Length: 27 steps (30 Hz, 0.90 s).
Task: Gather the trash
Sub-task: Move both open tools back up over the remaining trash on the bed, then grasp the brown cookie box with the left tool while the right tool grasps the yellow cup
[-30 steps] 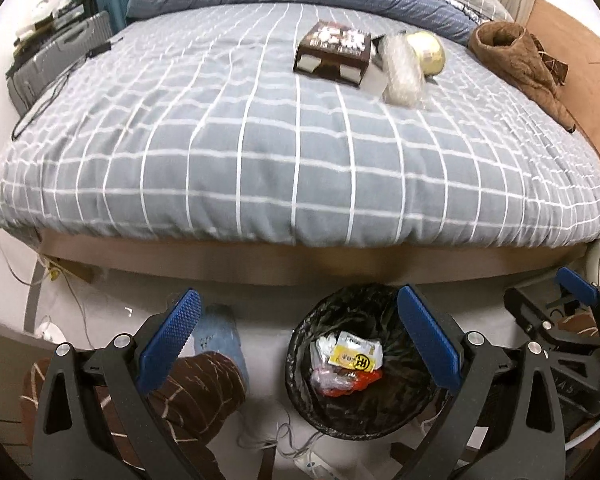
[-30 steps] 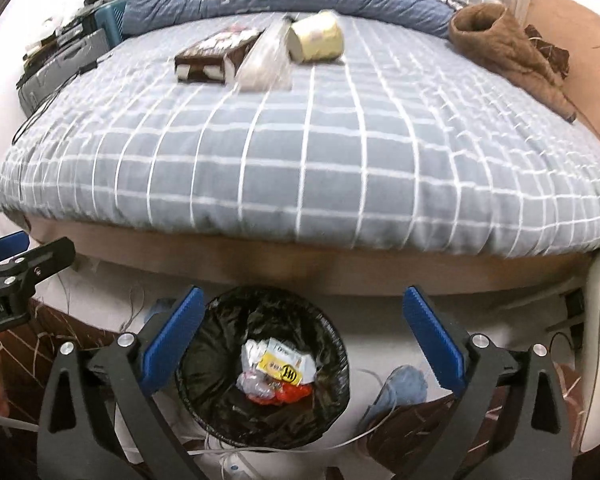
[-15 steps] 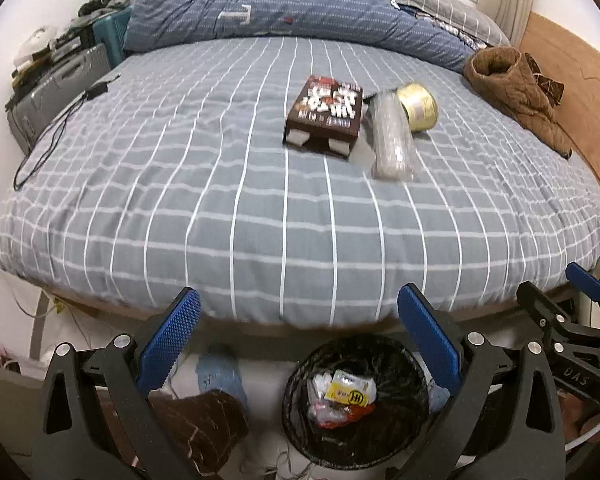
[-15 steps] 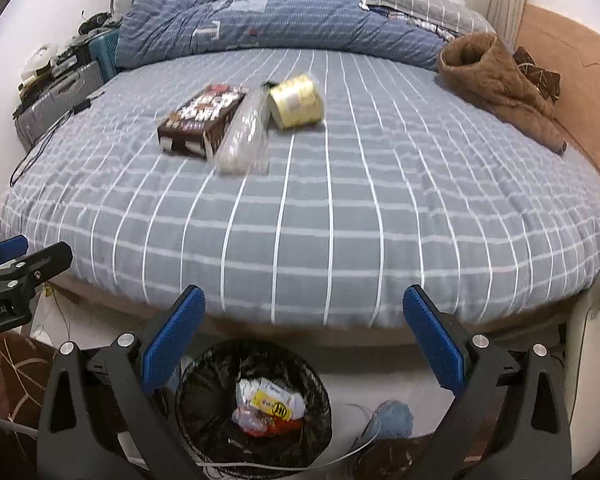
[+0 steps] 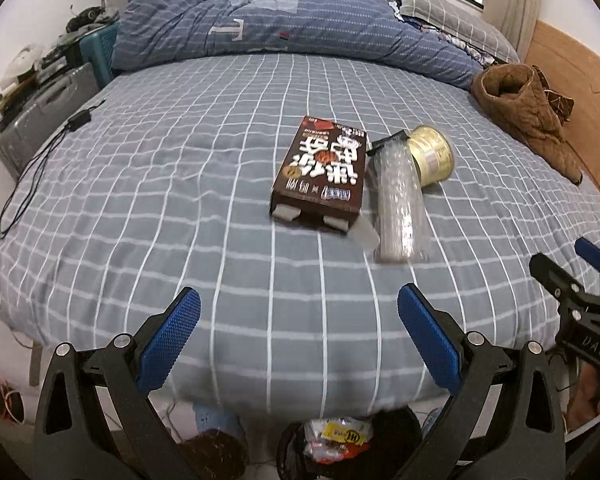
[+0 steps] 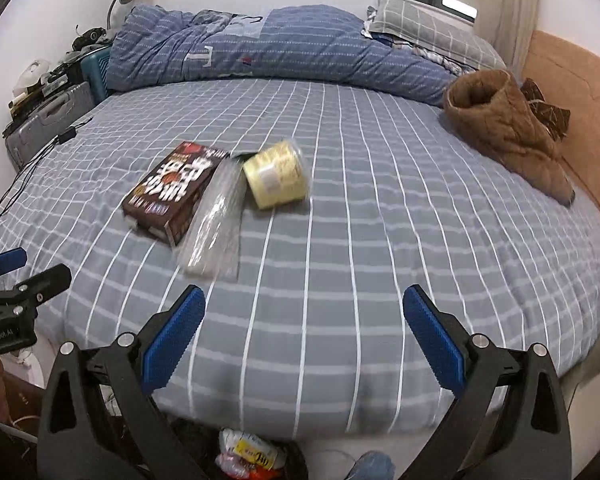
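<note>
Three pieces of trash lie together on the grey checked bed: a brown snack box (image 5: 322, 172) (image 6: 172, 190), a clear plastic wrapper (image 5: 398, 204) (image 6: 216, 220) and a yellow round tub on its side (image 5: 432, 156) (image 6: 276, 174). My left gripper (image 5: 299, 332) is open and empty above the bed's near edge. My right gripper (image 6: 304, 334) is open and empty too. A black-lined trash bin (image 5: 392, 420) (image 6: 196, 436) with wrappers inside sits on the floor below the bed's edge.
A rolled blue duvet (image 5: 284, 36) and pillow lie at the bed's far end. A brown quilted jacket (image 5: 524, 112) (image 6: 504, 128) lies at the right. A grey case (image 5: 40, 112) and clutter stand left of the bed. A black cable (image 5: 36, 168) hangs over the left side.
Both grippers have risen from floor level by the bin to above the bed's near edge and tilted toward the trash on the bed. The bin has dropped to the bottom edge of both views.
</note>
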Motion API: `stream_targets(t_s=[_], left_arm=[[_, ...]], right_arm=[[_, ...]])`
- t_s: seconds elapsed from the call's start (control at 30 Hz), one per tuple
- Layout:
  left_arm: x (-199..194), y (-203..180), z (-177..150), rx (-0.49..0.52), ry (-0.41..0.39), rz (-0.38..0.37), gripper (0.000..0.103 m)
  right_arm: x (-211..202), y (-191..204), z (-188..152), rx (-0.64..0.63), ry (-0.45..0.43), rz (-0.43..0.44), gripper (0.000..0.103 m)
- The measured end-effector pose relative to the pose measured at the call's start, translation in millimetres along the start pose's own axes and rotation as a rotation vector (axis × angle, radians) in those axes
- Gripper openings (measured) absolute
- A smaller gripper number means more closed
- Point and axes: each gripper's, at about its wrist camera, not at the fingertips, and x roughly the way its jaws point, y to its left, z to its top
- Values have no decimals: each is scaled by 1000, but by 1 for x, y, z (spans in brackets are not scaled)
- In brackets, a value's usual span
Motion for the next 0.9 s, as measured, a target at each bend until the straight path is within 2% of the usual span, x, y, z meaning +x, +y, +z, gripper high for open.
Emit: stream_targets(t_s=[0.27, 0.5, 0.9], left_arm=[[58, -8, 37, 18, 32, 5, 97], [101, -15, 61, 47, 59, -2, 97], [133, -26, 74, 98, 65, 16, 97]], right_arm=[[60, 0, 40, -86, -2, -13, 95], [102, 10, 60, -148, 2, -1, 95], [141, 26, 72, -218, 5, -1, 95]])
